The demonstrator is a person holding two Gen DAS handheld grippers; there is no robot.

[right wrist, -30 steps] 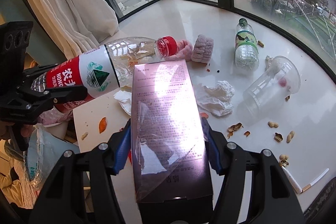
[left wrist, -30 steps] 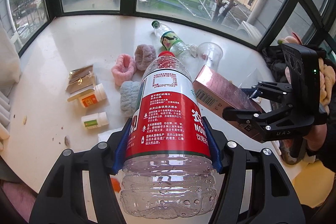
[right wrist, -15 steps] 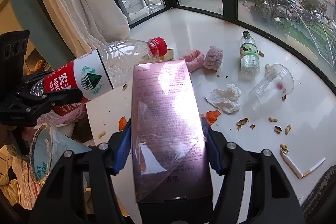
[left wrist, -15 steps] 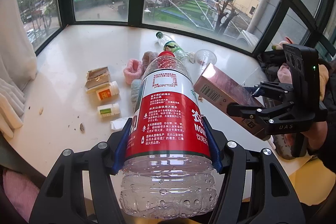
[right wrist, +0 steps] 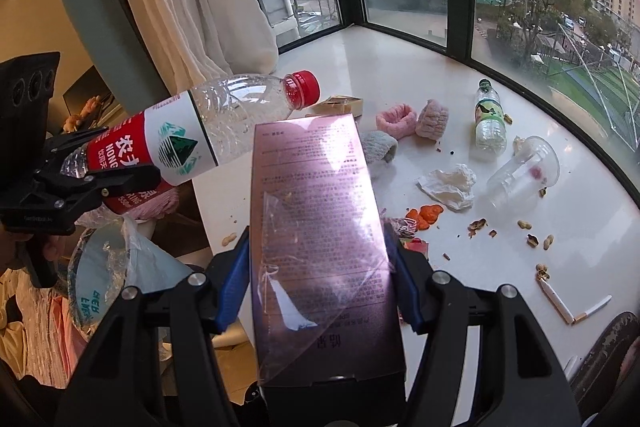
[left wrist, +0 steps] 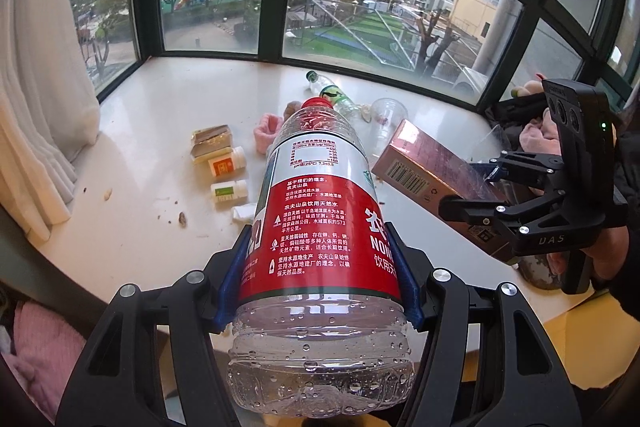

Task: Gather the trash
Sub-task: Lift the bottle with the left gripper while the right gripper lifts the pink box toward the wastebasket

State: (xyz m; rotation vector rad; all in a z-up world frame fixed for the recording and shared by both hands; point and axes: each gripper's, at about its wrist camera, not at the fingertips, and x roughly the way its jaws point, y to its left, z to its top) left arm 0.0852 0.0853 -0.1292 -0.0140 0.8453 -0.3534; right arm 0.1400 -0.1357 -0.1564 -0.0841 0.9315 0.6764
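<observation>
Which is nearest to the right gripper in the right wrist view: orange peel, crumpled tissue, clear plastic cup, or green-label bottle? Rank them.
From the right gripper, which holds the pink box:
1. Orange peel, just right of the box.
2. Crumpled tissue, behind the peel.
3. Clear plastic cup, lying on its side, further right.
4. Green-label bottle, lying down toward the window.

Empty red-capped bottle (left wrist: pixel 320 227) and pink box (right wrist: pixel 320 247) — each held aloft, clamped between jaws, near the table's edge.
</observation>
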